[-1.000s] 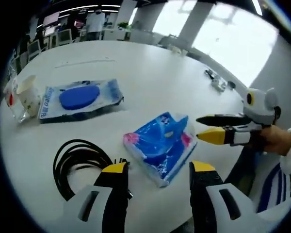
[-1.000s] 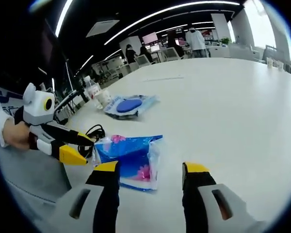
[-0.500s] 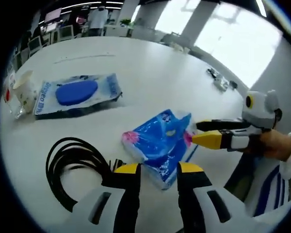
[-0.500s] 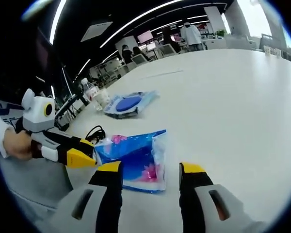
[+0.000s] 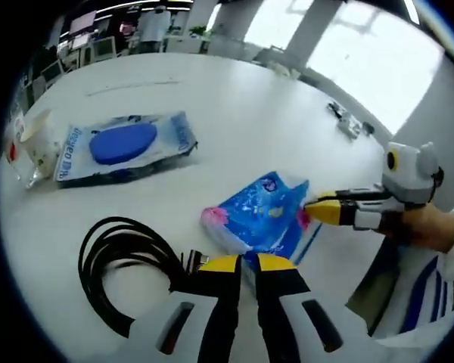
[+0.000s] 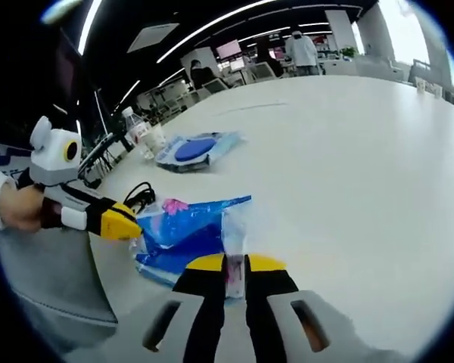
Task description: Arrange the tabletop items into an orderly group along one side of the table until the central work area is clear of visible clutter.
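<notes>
The blue tissue pack [image 5: 261, 218] lies near the tabletop's [image 5: 242, 113] near edge, and both grippers have it: the left gripper [image 5: 242, 263] is pinched narrow on its near end, the right gripper [image 6: 234, 264] clamped on its opposite, clear-plastic end. Just beside it toward the left sits a coiled black cable [image 5: 121, 261]. Farther in lies a flat packet with a blue oval [image 5: 121, 145], with a cup and a bottle [image 5: 32, 144] at the left edge.

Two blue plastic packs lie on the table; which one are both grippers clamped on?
The crinkled bright-blue pack with pink corners, beside the black cable. The other pack, flat with a dark blue oval, lies untouched farther off.
</notes>
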`<action>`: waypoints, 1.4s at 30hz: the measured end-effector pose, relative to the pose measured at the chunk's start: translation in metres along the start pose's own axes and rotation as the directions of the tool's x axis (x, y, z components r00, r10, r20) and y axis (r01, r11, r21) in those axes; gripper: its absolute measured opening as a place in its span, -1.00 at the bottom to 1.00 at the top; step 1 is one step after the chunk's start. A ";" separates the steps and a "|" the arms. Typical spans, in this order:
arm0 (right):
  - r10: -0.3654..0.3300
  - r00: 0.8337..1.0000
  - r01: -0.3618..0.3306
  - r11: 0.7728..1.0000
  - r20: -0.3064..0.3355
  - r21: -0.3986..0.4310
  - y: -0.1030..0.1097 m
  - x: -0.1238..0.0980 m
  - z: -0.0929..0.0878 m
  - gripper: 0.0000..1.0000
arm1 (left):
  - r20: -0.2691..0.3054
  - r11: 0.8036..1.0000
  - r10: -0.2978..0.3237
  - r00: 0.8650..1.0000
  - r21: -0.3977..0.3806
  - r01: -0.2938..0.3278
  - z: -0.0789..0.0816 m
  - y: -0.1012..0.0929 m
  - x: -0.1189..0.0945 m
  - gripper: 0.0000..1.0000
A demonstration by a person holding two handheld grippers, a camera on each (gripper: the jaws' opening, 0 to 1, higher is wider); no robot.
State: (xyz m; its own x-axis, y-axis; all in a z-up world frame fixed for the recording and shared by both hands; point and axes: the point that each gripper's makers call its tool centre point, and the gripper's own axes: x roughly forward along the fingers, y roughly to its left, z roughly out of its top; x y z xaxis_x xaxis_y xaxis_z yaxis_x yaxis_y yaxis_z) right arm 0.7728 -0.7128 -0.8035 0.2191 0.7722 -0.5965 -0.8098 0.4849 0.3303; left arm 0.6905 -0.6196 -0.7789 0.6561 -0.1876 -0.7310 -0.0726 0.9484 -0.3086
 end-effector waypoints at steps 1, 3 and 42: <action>-0.004 1.000 0.004 1.000 -0.004 0.005 -0.001 -0.001 0.000 -0.96 | -0.003 1.000 -0.005 1.000 -0.013 0.005 0.000 0.000 0.000 -0.98; -0.011 1.000 0.011 1.000 -0.001 0.003 -0.002 -0.002 0.000 -1.00 | -0.003 0.999 -0.007 1.000 -0.031 0.007 0.000 0.000 -0.001 -1.00; -0.116 0.987 0.118 0.993 0.115 -0.011 -0.026 -0.025 0.062 -1.00 | 0.101 0.998 -0.050 0.994 0.052 0.045 0.090 -0.001 0.016 -1.00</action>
State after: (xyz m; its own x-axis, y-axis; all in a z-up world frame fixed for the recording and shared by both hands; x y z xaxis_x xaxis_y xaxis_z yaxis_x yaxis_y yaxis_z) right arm 0.8219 -0.7193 -0.7522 0.3726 0.7528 -0.5427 -0.7844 0.5680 0.2493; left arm 0.7687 -0.6006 -0.7357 0.7318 -0.2081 -0.6490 -0.0040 0.9509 -0.3094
